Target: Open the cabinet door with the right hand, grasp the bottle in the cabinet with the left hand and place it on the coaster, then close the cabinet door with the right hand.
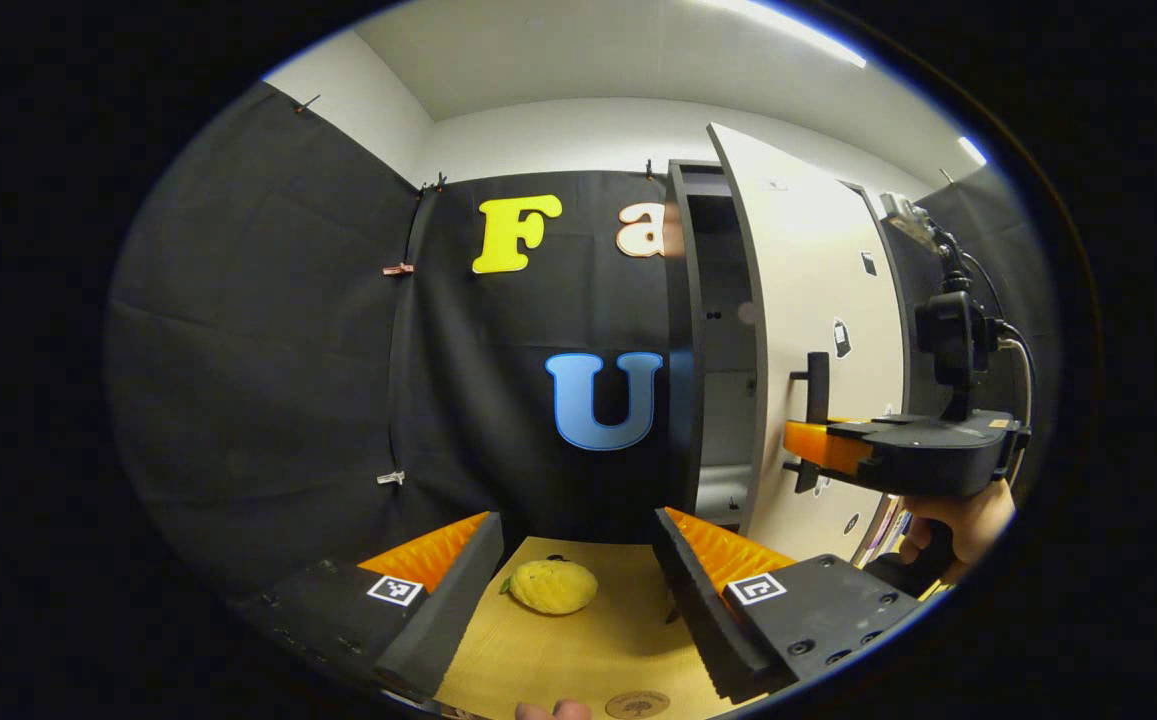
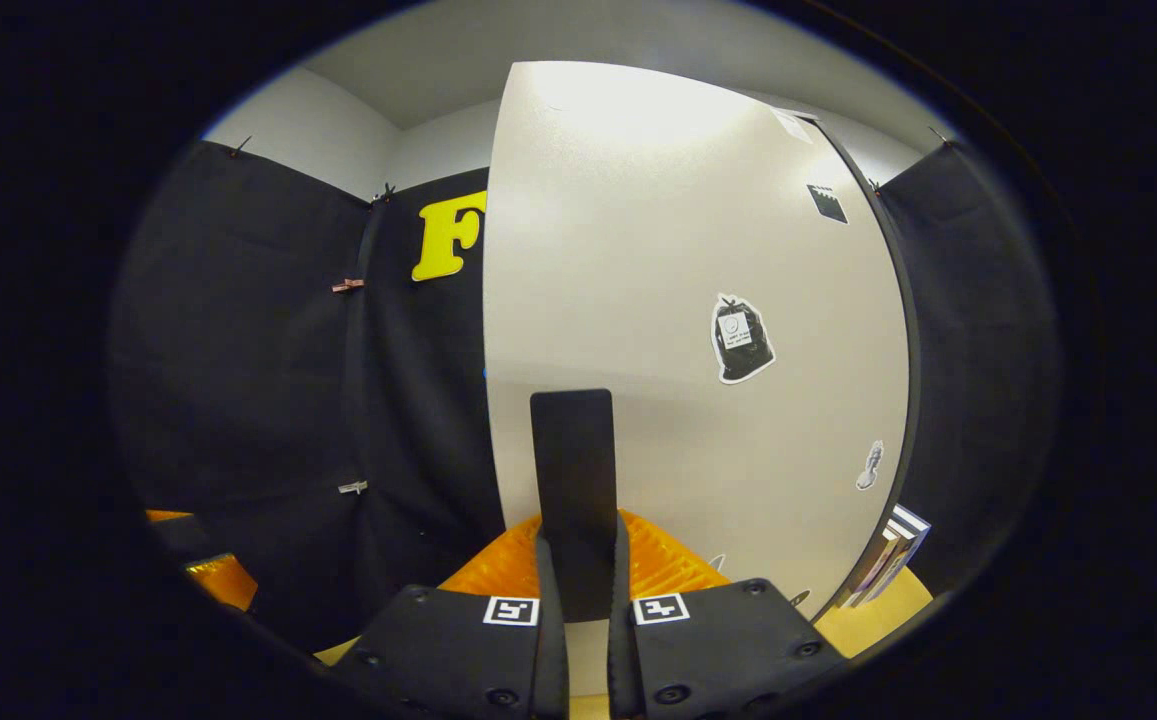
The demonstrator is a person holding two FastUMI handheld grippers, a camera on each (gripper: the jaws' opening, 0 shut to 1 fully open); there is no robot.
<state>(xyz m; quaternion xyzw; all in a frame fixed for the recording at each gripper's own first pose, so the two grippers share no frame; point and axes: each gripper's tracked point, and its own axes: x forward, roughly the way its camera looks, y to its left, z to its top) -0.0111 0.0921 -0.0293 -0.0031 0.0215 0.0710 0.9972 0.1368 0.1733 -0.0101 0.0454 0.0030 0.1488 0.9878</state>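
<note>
The white cabinet door (image 1: 808,290) stands partly open, and a dark gap (image 1: 723,340) shows shelves inside; I cannot make out a bottle there. My right gripper (image 1: 810,445) is shut on the door's black vertical handle (image 1: 817,385), with a hand (image 1: 968,520) holding it. In the right gripper view the handle (image 2: 572,470) rises between the closed fingers of my right gripper (image 2: 578,560), in front of the door (image 2: 678,250). My left gripper (image 1: 578,525) is open over the wooden table (image 1: 578,650), with nothing in it. A round brown coaster (image 1: 638,705) lies at the table's near edge.
A yellow lemon-like object (image 1: 551,586) lies on the table between and beyond the left fingers. Several books (image 2: 888,560) lean at the cabinet's lower right. Stickers dot the door front. Black cloth walls close off the left and back.
</note>
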